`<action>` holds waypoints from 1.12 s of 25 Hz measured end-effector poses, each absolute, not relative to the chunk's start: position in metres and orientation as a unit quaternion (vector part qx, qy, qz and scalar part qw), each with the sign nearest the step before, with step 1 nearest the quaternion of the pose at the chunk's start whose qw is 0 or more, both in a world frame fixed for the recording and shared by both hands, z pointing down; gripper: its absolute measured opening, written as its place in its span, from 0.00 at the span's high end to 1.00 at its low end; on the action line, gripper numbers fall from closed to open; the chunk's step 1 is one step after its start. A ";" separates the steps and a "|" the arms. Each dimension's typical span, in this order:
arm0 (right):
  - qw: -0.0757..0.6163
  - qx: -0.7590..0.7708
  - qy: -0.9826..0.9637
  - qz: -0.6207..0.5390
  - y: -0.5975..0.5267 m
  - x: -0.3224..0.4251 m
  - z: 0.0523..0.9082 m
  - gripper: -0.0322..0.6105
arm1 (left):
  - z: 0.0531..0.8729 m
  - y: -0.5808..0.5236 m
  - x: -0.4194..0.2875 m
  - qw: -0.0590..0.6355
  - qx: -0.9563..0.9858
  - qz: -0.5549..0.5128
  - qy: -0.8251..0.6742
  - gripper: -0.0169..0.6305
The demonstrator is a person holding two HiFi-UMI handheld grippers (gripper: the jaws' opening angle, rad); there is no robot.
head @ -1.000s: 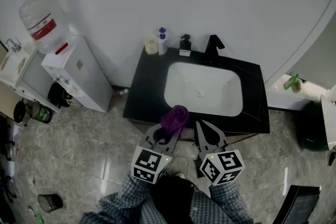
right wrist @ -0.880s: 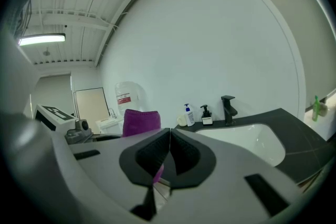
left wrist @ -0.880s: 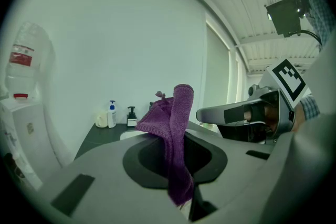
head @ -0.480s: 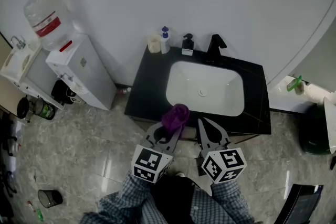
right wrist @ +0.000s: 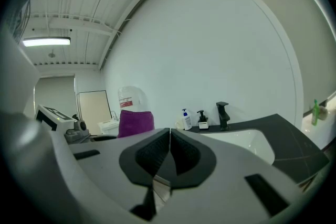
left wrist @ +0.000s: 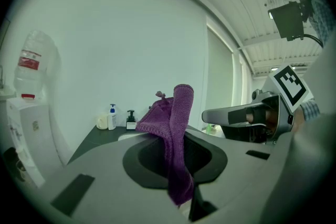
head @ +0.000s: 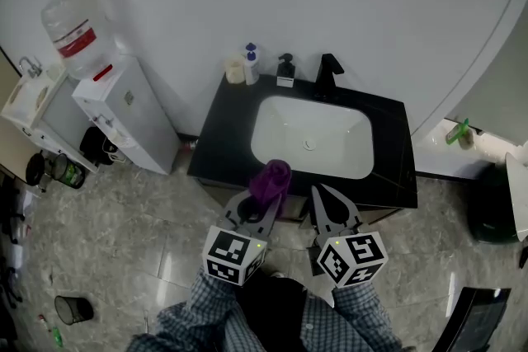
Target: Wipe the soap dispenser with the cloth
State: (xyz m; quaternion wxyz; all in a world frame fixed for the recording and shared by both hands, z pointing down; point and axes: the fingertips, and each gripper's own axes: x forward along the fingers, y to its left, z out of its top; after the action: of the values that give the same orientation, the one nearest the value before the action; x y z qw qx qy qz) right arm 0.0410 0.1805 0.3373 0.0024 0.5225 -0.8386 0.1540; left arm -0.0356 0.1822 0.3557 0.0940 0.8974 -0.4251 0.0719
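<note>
While left gripper (head: 266, 202) pinches cloth (head: 272, 178), right gripper (head: 318, 195) pressed together; soap dispenser (head: 285, 72) well ahead.

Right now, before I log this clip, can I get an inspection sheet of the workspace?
Surface: black counter with a white sink set into it.
Job's things: soap dispenser upright at the counter's back edge; purple cloth held in front of the counter.
Clutter: blue-capped bottle and pale cup left of the dispenser; black faucet to its right.
Grippers: left hand-held gripper shut on the cloth; right hand-held gripper shut, empty.
Cables: nothing seen on the counter.
Surroundings: white wall, water cooler left of the counter, small bin on the floor.
</note>
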 end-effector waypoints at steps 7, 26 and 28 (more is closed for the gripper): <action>0.012 0.520 -0.842 0.141 0.192 0.056 0.337 0.92 | 0.353 0.191 -0.021 0.092 0.897 0.058 -0.429 0.89; 0.003 0.513 -0.847 0.138 0.154 0.063 0.343 0.92 | 0.355 0.147 -0.019 0.083 0.893 0.059 -0.438 0.89; 0.006 0.514 -0.847 0.139 0.139 0.064 0.345 0.92 | 0.357 0.130 -0.019 0.085 0.893 0.059 -0.439 0.89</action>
State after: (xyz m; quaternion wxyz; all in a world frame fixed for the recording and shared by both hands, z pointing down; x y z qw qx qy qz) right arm 0.0640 0.1386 0.3448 0.0065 0.5137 -0.8466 0.1387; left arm -0.0194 0.1295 0.3574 0.0851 0.8927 -0.4386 0.0594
